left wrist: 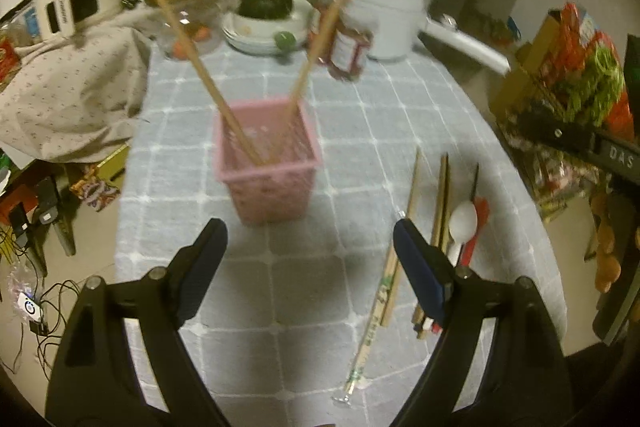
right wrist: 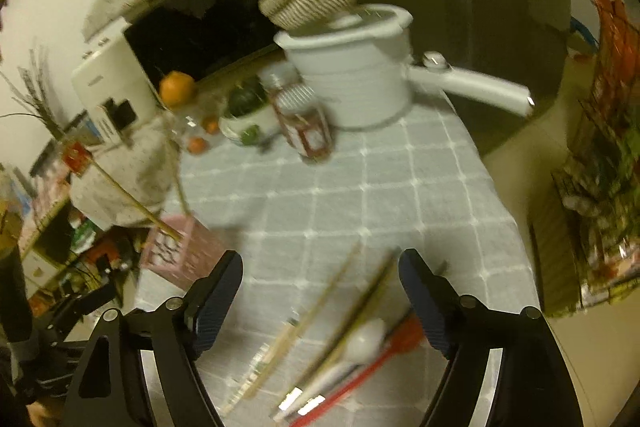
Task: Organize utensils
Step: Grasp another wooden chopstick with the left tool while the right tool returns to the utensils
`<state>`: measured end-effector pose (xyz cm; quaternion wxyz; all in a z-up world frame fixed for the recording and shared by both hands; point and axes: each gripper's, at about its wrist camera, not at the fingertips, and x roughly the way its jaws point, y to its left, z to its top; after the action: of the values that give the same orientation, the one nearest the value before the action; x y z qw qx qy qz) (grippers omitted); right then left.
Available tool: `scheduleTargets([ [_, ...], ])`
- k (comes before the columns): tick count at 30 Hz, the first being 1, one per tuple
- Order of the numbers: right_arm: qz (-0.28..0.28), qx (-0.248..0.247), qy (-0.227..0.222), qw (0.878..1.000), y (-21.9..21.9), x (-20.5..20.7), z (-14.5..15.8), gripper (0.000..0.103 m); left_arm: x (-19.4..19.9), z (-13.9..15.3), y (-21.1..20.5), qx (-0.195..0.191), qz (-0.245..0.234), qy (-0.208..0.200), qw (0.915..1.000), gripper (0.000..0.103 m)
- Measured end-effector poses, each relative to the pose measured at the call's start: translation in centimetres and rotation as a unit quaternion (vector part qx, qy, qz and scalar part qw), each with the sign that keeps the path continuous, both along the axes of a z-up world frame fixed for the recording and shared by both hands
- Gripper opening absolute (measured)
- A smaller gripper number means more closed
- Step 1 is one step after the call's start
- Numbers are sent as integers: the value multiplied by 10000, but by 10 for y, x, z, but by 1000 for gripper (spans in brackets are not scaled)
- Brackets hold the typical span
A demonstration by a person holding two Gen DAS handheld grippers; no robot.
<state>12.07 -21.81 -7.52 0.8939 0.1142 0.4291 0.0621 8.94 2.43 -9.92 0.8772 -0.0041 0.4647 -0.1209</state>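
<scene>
Left gripper (left wrist: 308, 231): jaws wide apart, nothing between them, touching nothing; bare checked tabletop (left wrist: 360, 115) under them. Right gripper (right wrist: 320, 267): jaws wide apart too, holding nothing, hovering over the loose utensils. Those lie on the tabletop in a row: chopsticks (right wrist: 316, 311), white spoon (right wrist: 366, 341), red utensil (right wrist: 400, 343); blurred, no contact visible. Pink basket (left wrist: 268, 163) stands upright ahead of the left jaws with 2 chopsticks (left wrist: 196, 67) leaning in it. White pot (left wrist: 384, 15) and jar (left wrist: 346, 51) sit behind.
</scene>
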Motion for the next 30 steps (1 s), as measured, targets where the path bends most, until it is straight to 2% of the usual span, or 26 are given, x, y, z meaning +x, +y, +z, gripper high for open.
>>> scheduleTargets([
  [10, -200, -301, 682, 9970, -40, -2, -35, 82, -6, -23, -51, 172, -642, 461, 9967, 85],
  [12, -248, -332, 764, 9962, -51, 0, -39, 82, -4, -25, -67, 331, -808, 477, 9950, 78],
  [17, -430, -386, 886, 9944, -76, 3, -46, 82, 9, -32, -108, 615, -1259, 548, 9886, 40],
  [19, -451, -427, 941, 9936, -84, 5, -49, 82, 19, -38, -125, 640, -1389, 715, 9857, 32],
  [23, -474, -430, 1029, 9926, -95, 7, -55, 82, 48, -53, -153, 698, -1433, 990, 9822, 23],
  [30, -504, -372, 1137, 9915, -107, 11, -62, 82, 87, -80, -174, 926, -1243, 1343, 9787, 20],
])
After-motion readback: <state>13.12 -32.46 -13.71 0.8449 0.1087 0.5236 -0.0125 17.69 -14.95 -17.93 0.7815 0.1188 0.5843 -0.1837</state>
